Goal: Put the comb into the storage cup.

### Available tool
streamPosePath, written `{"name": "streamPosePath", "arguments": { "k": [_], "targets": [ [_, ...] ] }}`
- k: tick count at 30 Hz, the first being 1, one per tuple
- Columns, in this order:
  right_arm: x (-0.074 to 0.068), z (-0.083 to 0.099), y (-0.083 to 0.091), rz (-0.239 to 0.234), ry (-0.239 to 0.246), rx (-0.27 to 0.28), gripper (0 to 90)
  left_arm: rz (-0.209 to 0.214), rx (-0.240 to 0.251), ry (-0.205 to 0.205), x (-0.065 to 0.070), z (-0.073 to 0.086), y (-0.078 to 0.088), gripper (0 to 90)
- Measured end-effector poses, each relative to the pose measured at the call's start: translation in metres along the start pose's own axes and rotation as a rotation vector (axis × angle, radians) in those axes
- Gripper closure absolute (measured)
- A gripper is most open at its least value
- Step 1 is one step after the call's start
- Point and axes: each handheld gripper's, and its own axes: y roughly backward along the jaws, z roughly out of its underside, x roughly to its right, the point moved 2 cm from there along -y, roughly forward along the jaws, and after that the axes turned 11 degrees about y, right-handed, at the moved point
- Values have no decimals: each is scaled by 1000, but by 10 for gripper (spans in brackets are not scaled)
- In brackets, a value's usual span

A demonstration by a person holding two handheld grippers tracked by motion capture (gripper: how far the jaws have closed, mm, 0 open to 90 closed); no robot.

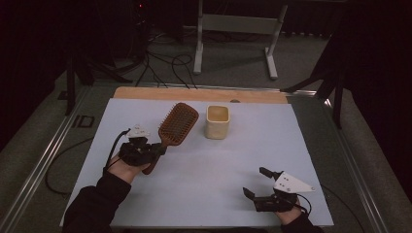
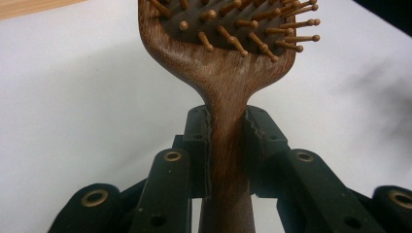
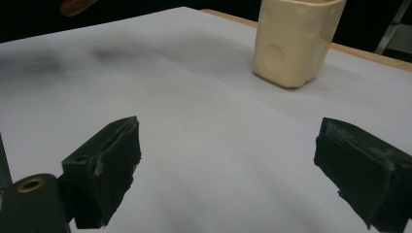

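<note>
Left gripper view shows our left claw (image 2: 227, 145) clenched on the hairbrush (image 2: 228, 73) handle, its long axis aimed past the cream cup (image 1: 217, 122) (nearer this hand), while our right claw (image 3: 228, 170) gapes idle above the table (image 1: 218, 170).

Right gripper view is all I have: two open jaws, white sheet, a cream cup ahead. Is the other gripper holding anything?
Observer: Yes. The left gripper is shut on the handle of a wooden hairbrush.
Operator: How firm does that grip look?
Observer: In the left gripper view both pads press flat against the sides of the handle, just below the head.
Operator: Where is the brush relative to the cup?
Observer: From the high view the brush head sits just left of the cream cup, apart from it, bristles facing up.
</note>
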Motion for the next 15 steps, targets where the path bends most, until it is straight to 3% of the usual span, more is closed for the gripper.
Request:
{"name": "streamPosePath", "arguments": {
  "k": [15],
  "targets": [
    [-1, -2, -2, 4, -12, -13, 95, 36, 108, -50, 7, 5, -3, 742]
  ]
}}
